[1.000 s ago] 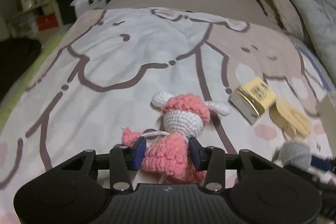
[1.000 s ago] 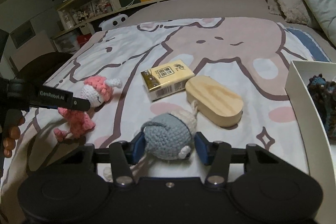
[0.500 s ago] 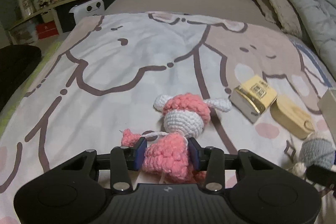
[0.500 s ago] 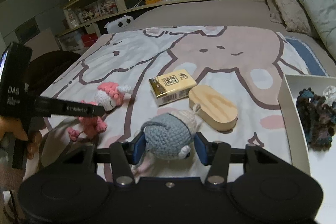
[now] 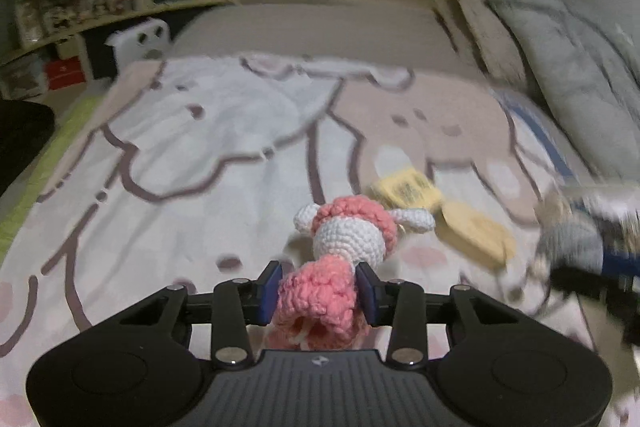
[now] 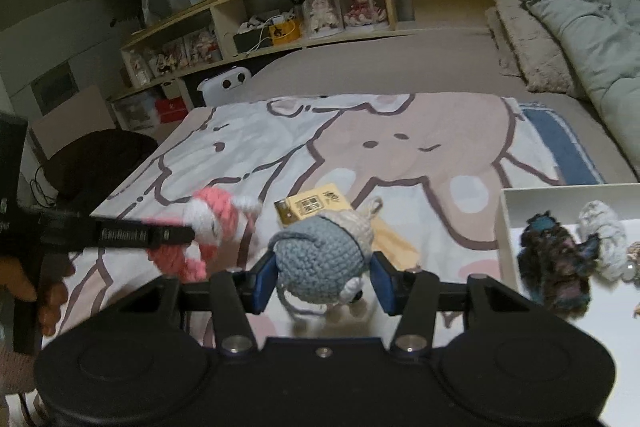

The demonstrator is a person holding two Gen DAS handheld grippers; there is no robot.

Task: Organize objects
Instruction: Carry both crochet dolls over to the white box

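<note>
My left gripper is shut on a pink and white crochet doll, lifted off the bed; its pink body sits between the blue pads, its white head points away from me. The right wrist view shows that doll hanging from the left gripper at the left. My right gripper is shut on a grey crochet ball toy, held above the bed. A blurred patch at the right edge of the left wrist view is the grey toy.
A yellow tissue pack and a wooden oval box lie on the cartoon-print blanket. A white tray at the right holds a dark yarn toy and a pale one. Shelves and pillows lie beyond.
Both grippers have risen with their toys. The pink doll has left the blanket and moved right toward the tissue pack. The grey toy sits higher, and more of the white tray shows.
</note>
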